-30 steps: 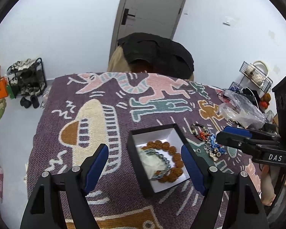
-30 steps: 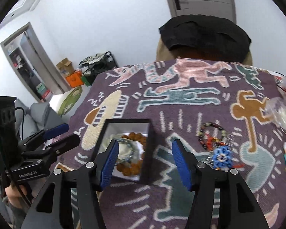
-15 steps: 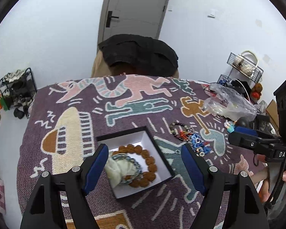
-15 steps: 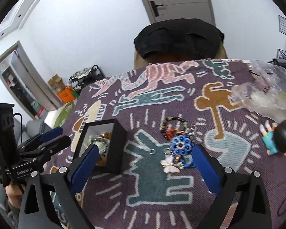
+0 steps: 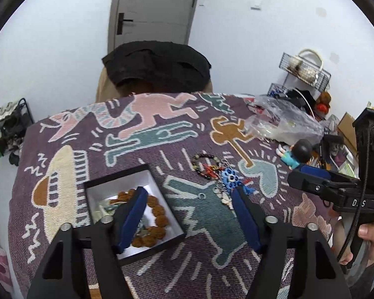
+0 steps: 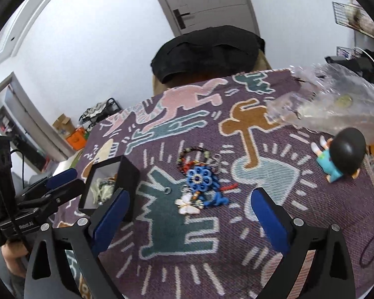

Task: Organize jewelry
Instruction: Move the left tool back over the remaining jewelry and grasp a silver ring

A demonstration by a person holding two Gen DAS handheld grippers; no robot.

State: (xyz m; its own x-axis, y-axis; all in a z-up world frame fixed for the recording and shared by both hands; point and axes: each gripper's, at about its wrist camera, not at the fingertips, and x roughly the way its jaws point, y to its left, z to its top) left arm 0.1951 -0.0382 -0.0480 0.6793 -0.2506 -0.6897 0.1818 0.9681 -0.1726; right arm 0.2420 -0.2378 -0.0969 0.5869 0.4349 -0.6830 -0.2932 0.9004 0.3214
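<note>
1. A woven purple tablecloth [image 6: 236, 236] with chunky cartoon figures covers the table.
2. Toward its left edge, a square black box [image 5: 162, 244], white inside, holds a bracelet of knobbly brown beads [image 5: 159, 214] and a pale, glassy strand.
3. Near the centre lies loose jewelry: a dark beaded bracelet [image 6: 194, 153], a blue beaded flower charm [image 6: 199, 178], a white butterfly pendant [image 6: 187, 208].
4. The left gripper [image 5: 187, 196] is narrowing, nothing between its blue pads.
5. The right gripper [image 6: 187, 201] gapes wide, empty, around the pile.
</note>
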